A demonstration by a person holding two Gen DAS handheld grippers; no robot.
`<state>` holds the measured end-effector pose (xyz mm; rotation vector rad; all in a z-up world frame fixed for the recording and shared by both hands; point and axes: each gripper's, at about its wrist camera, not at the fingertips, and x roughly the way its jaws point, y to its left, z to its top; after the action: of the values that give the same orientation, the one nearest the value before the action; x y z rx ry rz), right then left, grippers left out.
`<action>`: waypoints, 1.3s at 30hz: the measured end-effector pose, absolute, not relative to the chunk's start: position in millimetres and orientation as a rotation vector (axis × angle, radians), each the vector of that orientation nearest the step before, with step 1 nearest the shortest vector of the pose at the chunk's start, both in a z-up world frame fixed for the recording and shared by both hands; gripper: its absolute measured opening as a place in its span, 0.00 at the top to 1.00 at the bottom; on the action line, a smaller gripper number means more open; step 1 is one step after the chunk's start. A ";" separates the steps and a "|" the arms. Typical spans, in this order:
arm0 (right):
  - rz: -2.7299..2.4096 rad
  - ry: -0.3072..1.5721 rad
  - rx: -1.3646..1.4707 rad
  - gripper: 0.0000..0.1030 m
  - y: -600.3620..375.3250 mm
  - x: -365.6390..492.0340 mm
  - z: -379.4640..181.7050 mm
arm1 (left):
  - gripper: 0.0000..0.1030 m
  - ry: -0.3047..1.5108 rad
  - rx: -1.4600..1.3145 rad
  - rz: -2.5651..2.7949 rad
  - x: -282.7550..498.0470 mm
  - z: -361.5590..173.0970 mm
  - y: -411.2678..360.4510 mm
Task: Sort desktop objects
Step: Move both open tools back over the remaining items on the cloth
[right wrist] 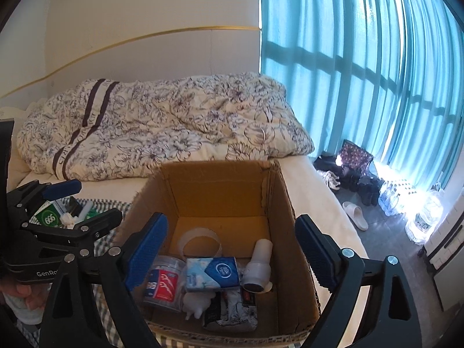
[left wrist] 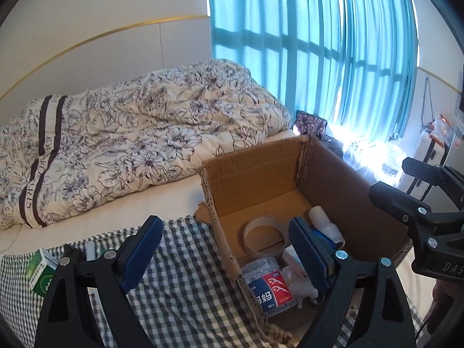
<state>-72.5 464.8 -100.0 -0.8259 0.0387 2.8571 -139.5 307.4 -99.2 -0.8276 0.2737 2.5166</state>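
Over the cardboard box [right wrist: 293, 232], right gripper [right wrist: 229, 253] gapes wide, empty — left gripper [left wrist: 226, 253] likewise; green carton [right wrist: 50, 217] reads "666".

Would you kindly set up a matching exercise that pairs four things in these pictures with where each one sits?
Things:
1. tape ring
2. floss pick jar
3. green 666 box
4. slipper

Places:
A. on the checked cloth, outside the cardboard box
B. on the floor near the curtain
C. in the cardboard box, toward its far wall
D. in the cardboard box, at its near left corner

Pairs: 1-C, 2-D, 3-A, 4-B
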 end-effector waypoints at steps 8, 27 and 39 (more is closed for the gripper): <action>2.878 0.024 -0.767 0.13 448.1 -51.8 -74.1 | 0.11 0.246 -0.773 2.550 -118.2 -70.4 283.1; 2.953 0.047 -0.637 0.11 398.9 -14.4 -36.5 | 0.11 0.200 -0.704 2.660 -76.7 -29.8 195.1; 3.017 0.031 -0.620 0.08 354.4 -13.9 -25.5 | 0.10 0.153 -0.699 2.742 -67.5 -19.5 135.2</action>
<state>-13.9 354.4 -25.5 -0.6201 0.0311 3.0168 -67.5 135.2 -19.5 -0.6985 0.1529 2.7422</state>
